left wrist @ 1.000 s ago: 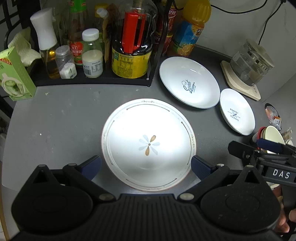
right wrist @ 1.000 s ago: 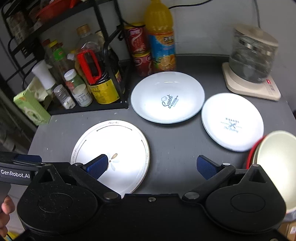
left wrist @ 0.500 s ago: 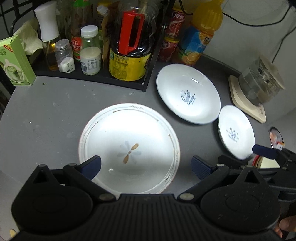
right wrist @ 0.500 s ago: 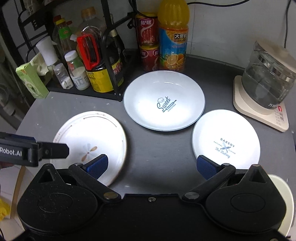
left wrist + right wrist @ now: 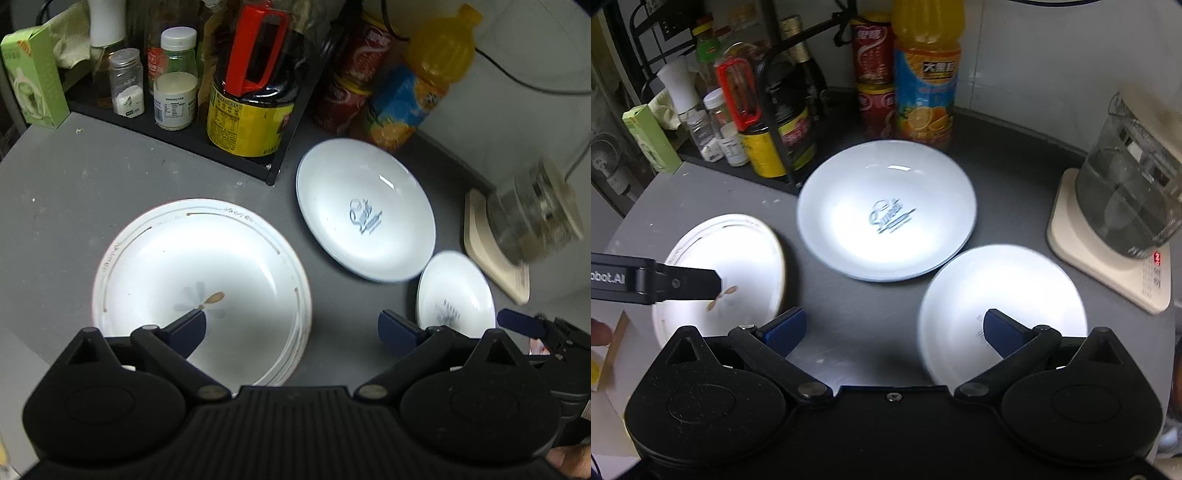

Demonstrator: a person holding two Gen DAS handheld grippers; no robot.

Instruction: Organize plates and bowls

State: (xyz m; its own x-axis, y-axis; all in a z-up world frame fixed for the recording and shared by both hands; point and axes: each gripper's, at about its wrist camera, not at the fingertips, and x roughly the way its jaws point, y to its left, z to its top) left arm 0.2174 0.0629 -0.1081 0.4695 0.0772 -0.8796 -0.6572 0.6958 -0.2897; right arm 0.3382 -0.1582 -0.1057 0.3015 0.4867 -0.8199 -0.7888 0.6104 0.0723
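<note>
Three white plates lie on the grey table. A flower-patterned plate [image 5: 199, 280] is at the left, also in the right wrist view [image 5: 738, 258]. A large "Sweet" plate [image 5: 364, 210] [image 5: 886, 210] is in the middle. A small "Bakery" plate [image 5: 456, 295] [image 5: 1001, 295] is at the right. My left gripper [image 5: 291, 328] is open and empty, its left finger over the flower plate, its right finger over bare table. My right gripper [image 5: 892, 328] is open and empty, its right finger over the small plate.
A black rack [image 5: 207, 140] with bottles and jars stands at the back left. A green box [image 5: 35, 77] is at the far left. Red cans [image 5: 873, 74] and an orange juice bottle [image 5: 925, 81] stand behind the large plate. A glass kettle [image 5: 1130, 195] on its base is at the right.
Both grippers have moved forward and to the right over the table. The right gripper now hangs over the small plate. The plates have not moved.
</note>
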